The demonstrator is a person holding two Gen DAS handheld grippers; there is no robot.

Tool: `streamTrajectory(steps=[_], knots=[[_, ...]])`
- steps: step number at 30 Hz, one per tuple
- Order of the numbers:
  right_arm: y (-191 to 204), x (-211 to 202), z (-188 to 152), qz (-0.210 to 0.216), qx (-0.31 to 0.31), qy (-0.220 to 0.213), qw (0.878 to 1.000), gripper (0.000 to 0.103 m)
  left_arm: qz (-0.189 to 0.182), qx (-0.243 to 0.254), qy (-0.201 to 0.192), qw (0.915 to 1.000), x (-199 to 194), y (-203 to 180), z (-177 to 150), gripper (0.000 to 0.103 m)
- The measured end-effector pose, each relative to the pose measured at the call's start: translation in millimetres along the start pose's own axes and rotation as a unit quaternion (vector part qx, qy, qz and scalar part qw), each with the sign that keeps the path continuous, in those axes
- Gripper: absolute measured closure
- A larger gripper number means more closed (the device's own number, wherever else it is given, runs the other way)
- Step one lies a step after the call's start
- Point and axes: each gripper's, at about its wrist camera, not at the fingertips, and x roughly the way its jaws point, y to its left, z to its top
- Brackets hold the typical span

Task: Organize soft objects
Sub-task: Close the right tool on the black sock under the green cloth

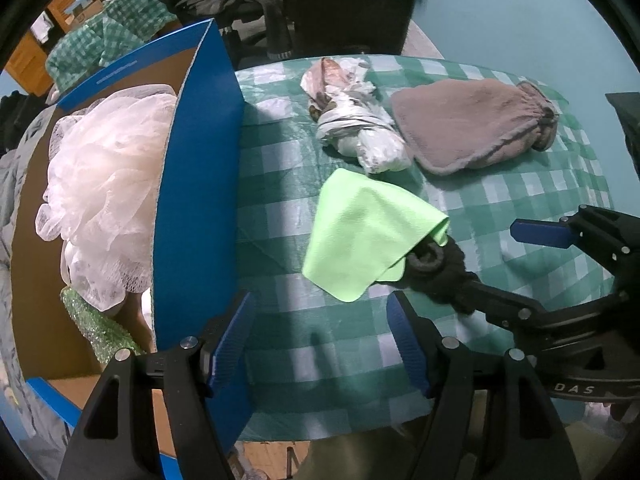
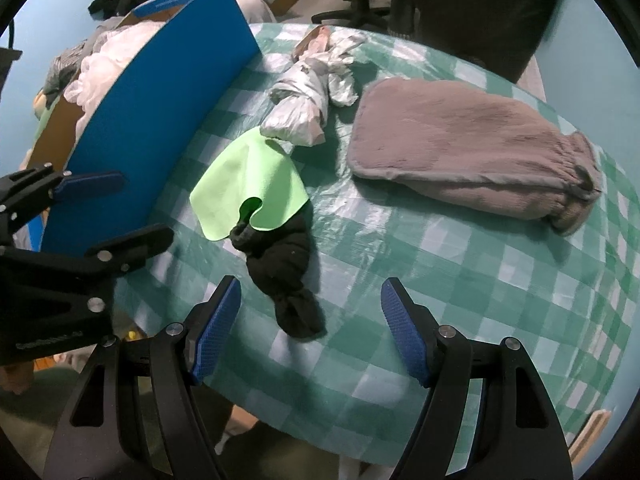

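Observation:
A black sock point(image 2: 284, 268) lies on the green checked tablecloth point(image 2: 440, 280), its top end tucked under a light green cloth point(image 2: 248, 184). My right gripper point(image 2: 312, 296) hangs open just above it, the sock's lower end between the blue pads, which do not press on it. My left gripper point(image 1: 320, 320) is open over bare tablecloth point(image 1: 520, 184), beside the blue box point(image 1: 200, 184), with nothing between its fingers. From there the green cloth point(image 1: 368, 236) and the sock point(image 1: 436, 268) lie ahead to the right. A grey mitt point(image 2: 460, 148) and a white knotted bundle point(image 2: 308, 100) lie farther back.
The blue cardboard box point(image 2: 160, 100) stands at the table's left edge and holds a white mesh puff point(image 1: 108, 184) and a green glittery piece point(image 1: 96, 332). Office chairs and a dark panel stand behind the table. The table's near edge runs just under both grippers.

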Motion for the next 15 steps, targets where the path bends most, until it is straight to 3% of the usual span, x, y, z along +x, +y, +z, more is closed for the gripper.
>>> streamTrajectory(steps=[10, 12, 14, 15], knots=[[10.5, 25.6, 4.9, -0.01, -0.03, 0.01, 0.999, 0.032, 0.003, -0.002, 0.002, 1.0, 2.8, 2.9, -0.1, 0.028], [11.5, 31.3, 4.4, -0.006, -0.031, 0.018, 0.999, 0.053, 0.003, -0.002, 0.004, 1.0, 3.5, 2.7, 0.4, 0.028], [11.5, 34.1, 2.2, -0.007, -0.031, 0.025, 0.999, 0.067, 0.002, -0.002, 0.006, 1.0, 3.3, 1.7, 0.7, 0.028], [11.9, 33.1, 1.2, -0.01, -0.032, 0.022, 0.999, 0.068, 0.0, -0.003, 0.006, 1.0, 3.3, 1.3, 0.7, 0.028]])
